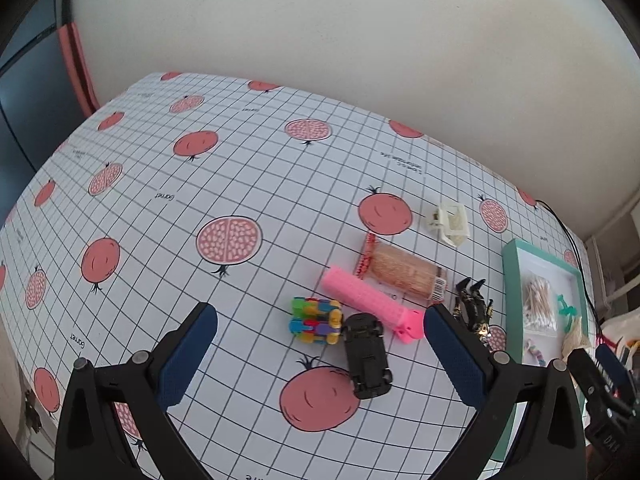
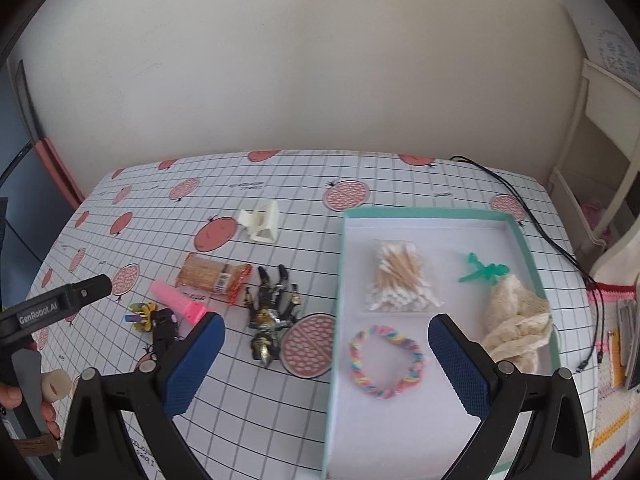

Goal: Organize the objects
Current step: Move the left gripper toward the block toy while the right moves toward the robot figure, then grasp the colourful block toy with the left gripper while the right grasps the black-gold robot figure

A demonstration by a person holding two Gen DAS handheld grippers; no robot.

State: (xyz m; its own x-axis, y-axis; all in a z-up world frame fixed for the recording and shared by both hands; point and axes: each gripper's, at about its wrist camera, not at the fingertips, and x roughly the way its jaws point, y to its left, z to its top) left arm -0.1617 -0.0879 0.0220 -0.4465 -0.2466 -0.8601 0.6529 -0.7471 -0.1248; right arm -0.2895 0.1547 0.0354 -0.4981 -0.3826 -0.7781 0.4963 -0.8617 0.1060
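Observation:
My left gripper [image 1: 320,322] is open above the tablecloth, with a black toy car [image 1: 367,354], a colourful block toy [image 1: 316,320] and a pink hair roller [image 1: 372,302] lying between its fingers. Beyond them lie a snack packet [image 1: 404,270], a white hair claw [image 1: 448,220] and a black and gold robot toy [image 1: 474,308]. My right gripper [image 2: 326,336] is open over the left edge of a teal-rimmed tray [image 2: 338,264]. The tray holds a rainbow bracelet [image 2: 386,362], a bag of cotton swabs [image 2: 400,278], a green clip [image 2: 484,272] and a cream lace cloth [image 2: 516,316].
The table wears a grid cloth with pomegranate prints [image 1: 228,240]. A black cable [image 2: 540,228] runs along the right side beside the tray. A white chair [image 2: 600,152] stands at the right, a plain wall behind. A hand [image 2: 24,396] holds the left gripper's handle.

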